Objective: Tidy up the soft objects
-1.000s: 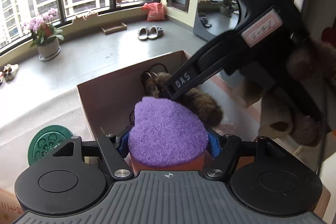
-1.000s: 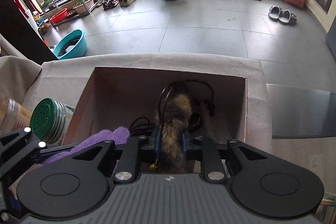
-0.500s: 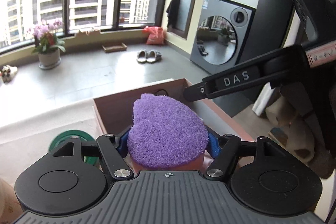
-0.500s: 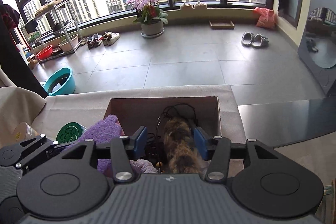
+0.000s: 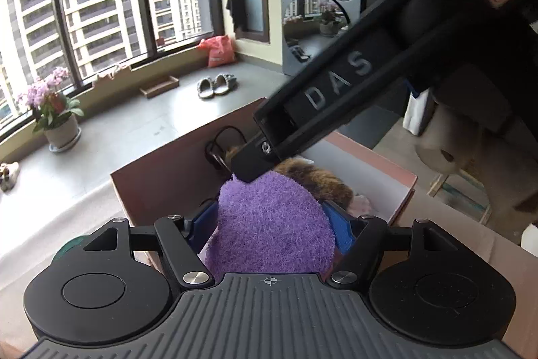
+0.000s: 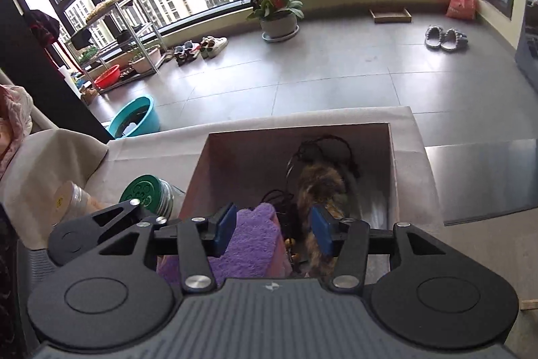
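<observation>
My left gripper (image 5: 270, 221) is shut on a purple heart-shaped sponge (image 5: 269, 228) and holds it over the near edge of an open cardboard box (image 5: 161, 170). A brown furry tail toy (image 6: 319, 184) lies inside the box (image 6: 393, 164) with black cords (image 6: 322, 144). My right gripper (image 6: 272, 224) is open above the box, empty, with the sponge (image 6: 252, 241) and furry toy seen between its blue pads. The right gripper's arm (image 5: 336, 100) crosses the left wrist view just above the sponge.
A green-lidded jar (image 6: 144, 191) and a plastic bottle (image 6: 70, 197) stand left of the box on the cloth-covered table (image 6: 151, 147). Beyond the table is a tiled floor with a flower pot (image 6: 279, 23), slippers (image 6: 444, 38) and a teal basin (image 6: 134, 120).
My right gripper has opened, let go of the furry tail toy in the box, and risen. My left gripper, still holding the purple sponge, has moved in over the box.
</observation>
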Demonstrator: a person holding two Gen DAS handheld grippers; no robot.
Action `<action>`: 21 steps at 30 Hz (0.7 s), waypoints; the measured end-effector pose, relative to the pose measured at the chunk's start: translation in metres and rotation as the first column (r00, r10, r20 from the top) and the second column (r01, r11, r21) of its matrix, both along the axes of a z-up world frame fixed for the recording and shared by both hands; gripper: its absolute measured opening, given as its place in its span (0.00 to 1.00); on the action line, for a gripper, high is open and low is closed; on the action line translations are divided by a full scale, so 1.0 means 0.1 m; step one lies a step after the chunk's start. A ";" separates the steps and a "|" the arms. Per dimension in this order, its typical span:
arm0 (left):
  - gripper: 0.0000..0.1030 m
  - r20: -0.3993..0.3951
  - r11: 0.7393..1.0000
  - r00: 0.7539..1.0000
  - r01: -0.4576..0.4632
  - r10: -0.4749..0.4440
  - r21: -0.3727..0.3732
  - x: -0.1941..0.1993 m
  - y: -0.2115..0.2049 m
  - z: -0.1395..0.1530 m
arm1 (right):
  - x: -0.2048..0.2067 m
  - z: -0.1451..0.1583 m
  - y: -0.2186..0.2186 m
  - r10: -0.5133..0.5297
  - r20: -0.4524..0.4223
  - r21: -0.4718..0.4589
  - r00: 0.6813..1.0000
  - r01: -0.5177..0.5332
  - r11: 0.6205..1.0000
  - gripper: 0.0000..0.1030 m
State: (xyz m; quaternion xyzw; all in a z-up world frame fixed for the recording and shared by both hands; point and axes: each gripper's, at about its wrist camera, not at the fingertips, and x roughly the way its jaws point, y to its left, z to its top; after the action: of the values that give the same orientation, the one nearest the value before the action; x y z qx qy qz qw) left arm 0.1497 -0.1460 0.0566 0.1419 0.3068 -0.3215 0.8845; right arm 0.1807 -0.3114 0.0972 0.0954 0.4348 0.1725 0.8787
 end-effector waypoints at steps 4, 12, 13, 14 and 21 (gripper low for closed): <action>0.73 0.002 1.000 1.000 -0.006 0.006 0.018 0.02 -0.01 -0.01 | -0.01 -0.13 0.08 0.068 -0.051 -0.029 0.996 -0.069 0.997 0.50; 0.74 0.046 0.969 0.978 -0.194 0.203 -0.152 -0.51 0.57 0.27 | -0.21 -0.03 -0.01 -0.070 0.058 -0.033 0.996 0.072 0.997 0.53; 0.71 0.058 0.959 0.970 -0.221 0.235 -0.177 -0.61 0.63 0.31 | -0.30 0.01 0.00 -0.073 0.089 -0.037 0.993 0.077 0.996 0.53; 0.71 0.071 0.949 0.964 -0.236 0.255 -0.209 -0.69 0.70 0.34 | -0.39 0.05 0.03 -0.082 0.124 -0.047 0.989 0.088 0.995 0.53; 0.71 -0.029 0.870 0.906 -0.415 0.423 -0.268 -1.24 1.16 0.22 | -1.24 0.21 0.18 -0.029 0.294 -0.075 0.955 0.053 0.996 0.56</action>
State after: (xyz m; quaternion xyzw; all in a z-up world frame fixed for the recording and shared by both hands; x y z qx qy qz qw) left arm 0.0257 -0.0301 0.0791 -0.0440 0.2705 -0.1586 0.9485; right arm 0.0565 -0.2931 0.1180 0.0419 0.3046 0.1484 0.9399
